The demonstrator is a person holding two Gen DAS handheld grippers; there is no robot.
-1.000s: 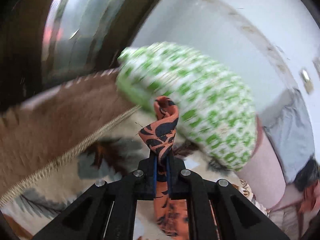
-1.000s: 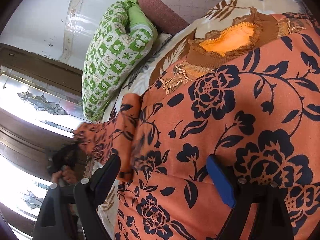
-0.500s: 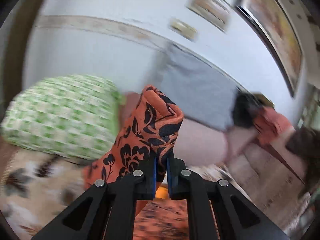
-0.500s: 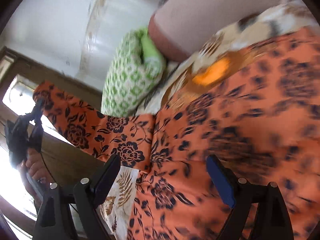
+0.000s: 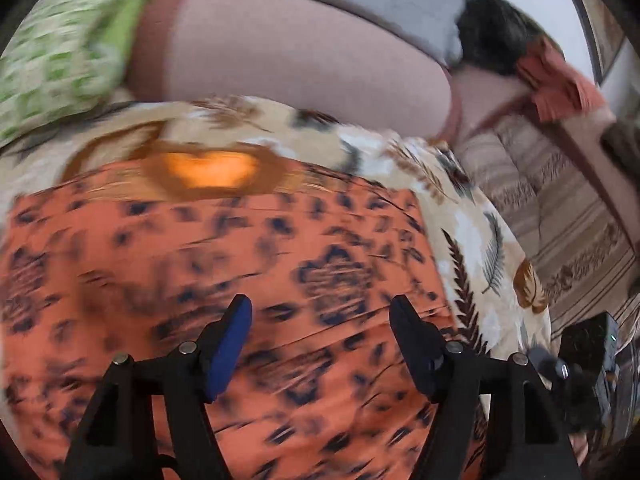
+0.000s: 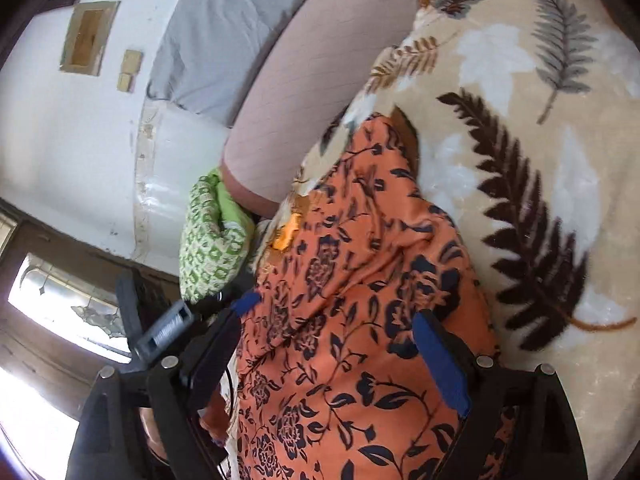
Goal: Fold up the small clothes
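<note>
The orange flowered garment (image 5: 248, 280) lies on the leaf-print blanket (image 5: 472, 248), motion-blurred beneath and ahead of the left gripper (image 5: 320, 320), whose fingers are opening with nothing pinched. The right gripper (image 6: 332, 328) straddles it, fingers wide; its lower end is cut off.

A cream fleece blanket printed with brown and grey fern leaves (image 6: 520, 128) fills the right of the right wrist view. At the top centre a long pinkish-mauve bolster cushion (image 6: 304, 80) lies along its edge, with a grey pillow (image 6: 224, 36) just beyond against the white wall (image 6: 60, 128). A green-and-white patterned pillow (image 6: 208, 248) sits centre left, touching the bolster's end. In the left wrist view a striped beige mat (image 5: 560, 216) shows at right
</note>
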